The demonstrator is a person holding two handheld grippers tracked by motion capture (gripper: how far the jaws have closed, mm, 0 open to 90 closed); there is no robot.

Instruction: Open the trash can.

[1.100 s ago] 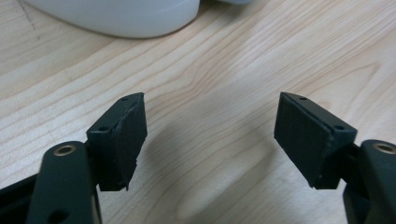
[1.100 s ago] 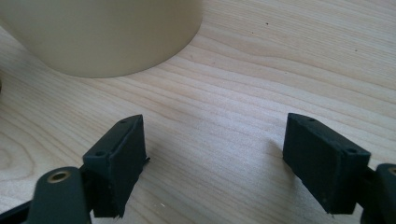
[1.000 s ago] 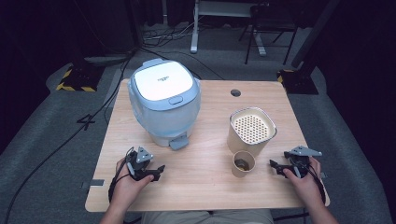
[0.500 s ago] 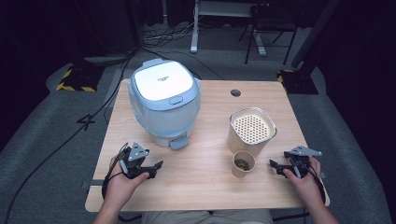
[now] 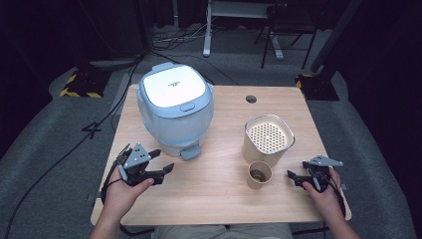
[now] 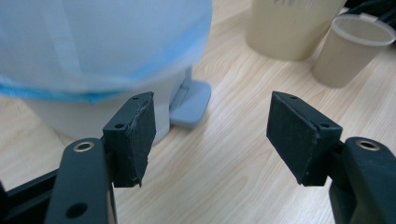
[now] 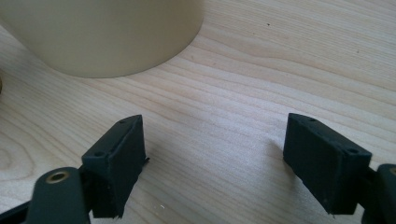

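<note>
at the near edge of the light wooden counter (image 5: pixel 219 199), two hands come in from six o'clock. the left claw (image 5: pixel 161 169), black with a grey three-cornered plate on top, sits at about seven o'clock of the counter, lifted off the wood and aimed toward two o'clock. its jaws have just been closing a little, yet they stand released, wide apart, with nothing between them; in the left gripper view (image 6: pixel 210 130) bare wood shows in the gap. the right claw (image 5: pixel 293 177) rests low at about five o'clock of the counter, aimed toward nine o'clock, also released, its pads apart over bare wood in the right gripper view (image 7: pixel 212 158).

just at nine o'clock of the right claw, near but not touching it, stands a small beige paper cup (image 5: pixel 260 175) with something dark at its bottom. just behind the cup, at twelve o'clock of it, stands a taller cream cylindrical container with a perforated lid (image 5: pixel 268 137); whether the two touch i cannot tell.

at one o'clock of the left claw, close by, stands the large white and pale blue rice cooker with a rounded closed lid (image 5: pixel 175 110), upright on the left half of the counter. a grey tab (image 5: pixel 190 152) juts from its base toward the near edge. farther back, a small round hole (image 5: pixel 251 99) sits in the counter near its far edge.
</note>
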